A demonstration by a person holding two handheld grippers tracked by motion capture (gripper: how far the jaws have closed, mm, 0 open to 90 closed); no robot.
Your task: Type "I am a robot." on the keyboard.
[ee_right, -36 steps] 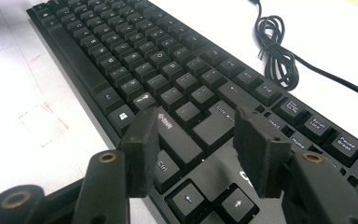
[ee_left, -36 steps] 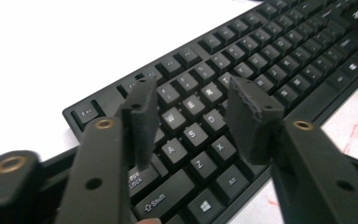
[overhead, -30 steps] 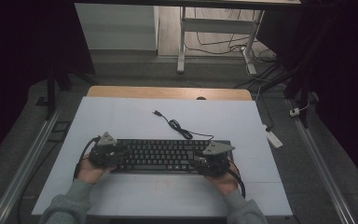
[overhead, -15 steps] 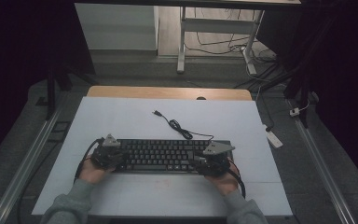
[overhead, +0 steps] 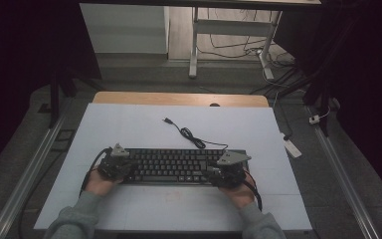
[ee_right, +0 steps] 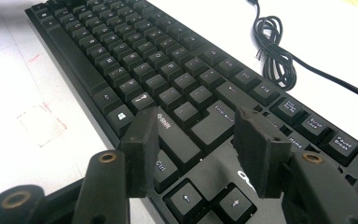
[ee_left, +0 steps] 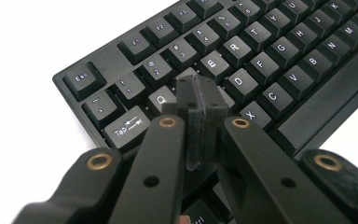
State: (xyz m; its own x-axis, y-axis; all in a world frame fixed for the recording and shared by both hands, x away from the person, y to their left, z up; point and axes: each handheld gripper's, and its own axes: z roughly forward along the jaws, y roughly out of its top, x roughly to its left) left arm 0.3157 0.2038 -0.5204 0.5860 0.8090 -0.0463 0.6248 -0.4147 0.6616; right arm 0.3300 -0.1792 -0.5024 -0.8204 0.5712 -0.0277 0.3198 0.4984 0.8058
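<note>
Two grippers sat over our keyboard (overhead: 171,165): left gripper (ee_left: 200,100) fingers pressed together to poke keys at nine o'clock, right gripper (ee_right: 196,149) fingers spread at three.

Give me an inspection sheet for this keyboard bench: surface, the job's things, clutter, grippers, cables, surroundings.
Surface: white table top, wooden strip along the far edge; faint red marks near the front.
Job's things: black keyboard lying flat, parallel to the front edge.
Clutter: nothing seen on the table top.
Grippers: left gripper has just closed, jaws together, tips over the keys near Q and the left end. Right gripper has its jaws apart above the Shift and Enter area at the right end, nothing between them.
Cables: keyboard cable partly coiled behind the keyboard, plug lying loose on the table top.
Surroundings: dark room, metal rails either side, a white desk frame beyond, loose wires on the floor.
</note>
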